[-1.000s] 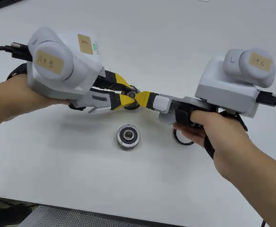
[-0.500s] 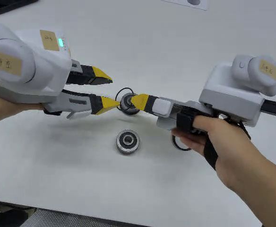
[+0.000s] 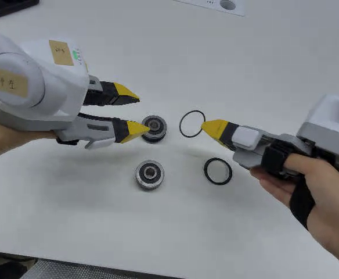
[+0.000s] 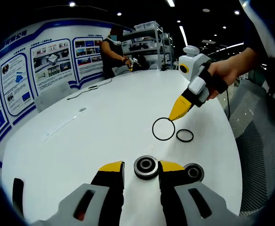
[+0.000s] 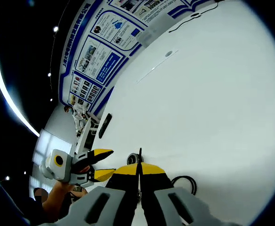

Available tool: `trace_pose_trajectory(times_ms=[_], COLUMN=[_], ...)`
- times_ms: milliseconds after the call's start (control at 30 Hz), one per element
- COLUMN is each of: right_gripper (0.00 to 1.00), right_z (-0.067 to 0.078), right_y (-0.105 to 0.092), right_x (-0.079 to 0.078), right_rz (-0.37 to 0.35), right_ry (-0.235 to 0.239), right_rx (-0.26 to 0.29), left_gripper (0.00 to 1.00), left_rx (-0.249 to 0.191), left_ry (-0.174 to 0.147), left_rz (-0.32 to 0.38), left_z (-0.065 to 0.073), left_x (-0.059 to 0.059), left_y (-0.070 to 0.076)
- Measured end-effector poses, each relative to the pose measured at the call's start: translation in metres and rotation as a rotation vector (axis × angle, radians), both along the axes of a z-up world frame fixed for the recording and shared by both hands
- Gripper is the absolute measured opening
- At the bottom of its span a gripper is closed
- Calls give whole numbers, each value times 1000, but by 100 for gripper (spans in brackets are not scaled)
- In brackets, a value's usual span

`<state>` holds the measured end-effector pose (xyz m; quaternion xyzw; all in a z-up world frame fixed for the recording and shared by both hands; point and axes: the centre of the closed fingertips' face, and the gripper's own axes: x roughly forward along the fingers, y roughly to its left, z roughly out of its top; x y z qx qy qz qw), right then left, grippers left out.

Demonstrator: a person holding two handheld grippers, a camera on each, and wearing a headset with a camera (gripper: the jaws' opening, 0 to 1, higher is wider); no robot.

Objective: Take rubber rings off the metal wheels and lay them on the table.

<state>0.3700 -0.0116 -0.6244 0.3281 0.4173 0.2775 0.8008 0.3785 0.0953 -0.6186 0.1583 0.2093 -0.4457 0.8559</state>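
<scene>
Rubber ring (image 3: 180, 124), thin and likely light and floppy, hangs at frame centre, pinched at its edge by the closed right gripper (image 3: 206, 125); a thicker ring (image 3: 206, 171) lies on the bench (image 3: 245, 70); the left gripper (image 3: 141, 113) is open and empty, a wheel (image 3: 154, 128) at its tips.

The right gripper (image 3: 207, 124) runs off the head view's edge, and honestly I can't tell if the thin ring (image 3: 180, 123) at its tip is pinched or just touching. One wheel (image 4: 195, 172) sits half behind a jaw of the left gripper (image 4: 141, 165).
</scene>
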Motion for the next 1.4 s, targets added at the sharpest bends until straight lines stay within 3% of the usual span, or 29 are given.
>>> trace_pose_trajectory(times_ms=[167, 367, 600, 1100, 1400], right_gripper=[2, 2, 2, 2, 9], right_z=[-11, -20, -33, -43, -41], right_y=[-20, -27, -33, -46, -50], right_x=[-17, -32, -36, -33, -33], right_rz=[-46, -66, -90, -110, -90], right_ry=[63, 95, 133, 167, 131], right_rx=[-10, -18, -46, -67, -94], left_gripper=[30, 30, 29, 29, 28], left_rx=[-1, -1, -1, -2, 7], left_ry=[0, 5, 4, 2, 0], left_rz=[8, 22, 13, 10, 3], left_z=[0, -3, -3, -3, -4], left_x=[0, -2, -3, -2, -1], left_y=[2, 5, -1, -5, -6])
